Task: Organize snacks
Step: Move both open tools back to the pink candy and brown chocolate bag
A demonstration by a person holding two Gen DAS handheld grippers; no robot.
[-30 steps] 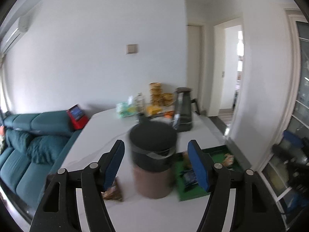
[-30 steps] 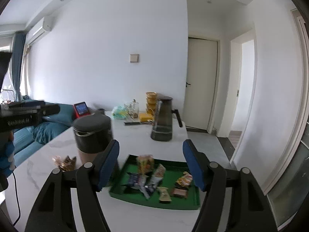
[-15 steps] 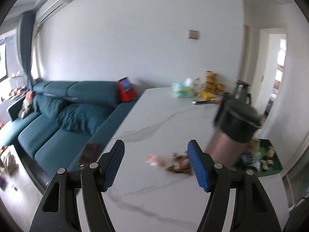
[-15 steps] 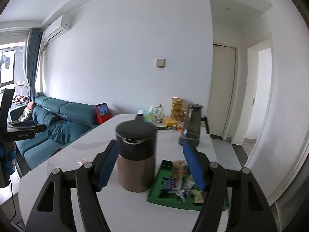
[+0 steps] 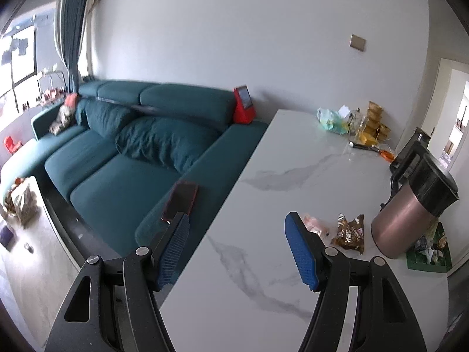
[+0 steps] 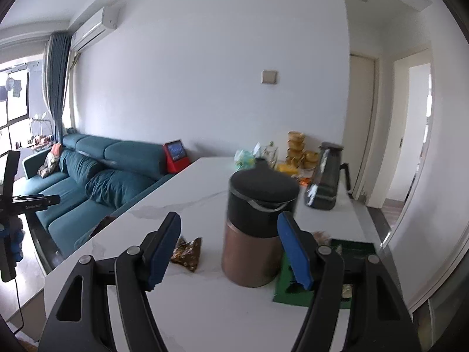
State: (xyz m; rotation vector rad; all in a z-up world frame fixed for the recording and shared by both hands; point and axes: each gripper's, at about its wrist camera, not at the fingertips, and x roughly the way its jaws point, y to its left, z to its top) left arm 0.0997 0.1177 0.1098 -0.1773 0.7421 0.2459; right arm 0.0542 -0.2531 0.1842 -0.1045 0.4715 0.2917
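Observation:
A brown snack packet (image 5: 350, 233) and a pink snack packet (image 5: 315, 225) lie loose on the white marble table (image 5: 263, 264). A green tray (image 5: 429, 259) holding several snacks sits behind a copper thermos jug (image 5: 410, 217). My left gripper (image 5: 236, 249) is open and empty over the table's left edge, short of the pink packet. In the right wrist view my right gripper (image 6: 228, 249) is open and empty in front of the jug (image 6: 258, 228), with the brown packet (image 6: 187, 250) at its left finger and the tray (image 6: 348, 264) at the right.
A teal sofa (image 5: 132, 152) with a phone (image 5: 180, 201) on its arm runs along the table's left side. A dark glass pitcher (image 6: 325, 176), stacked yellow bowls (image 6: 299, 149) and bags stand at the table's far end. A doorway is at the right.
Both grippers have swung left. The jug and tray have slid toward the right of each view, and the sofa now fills the left wrist view. Both grippers stay open.

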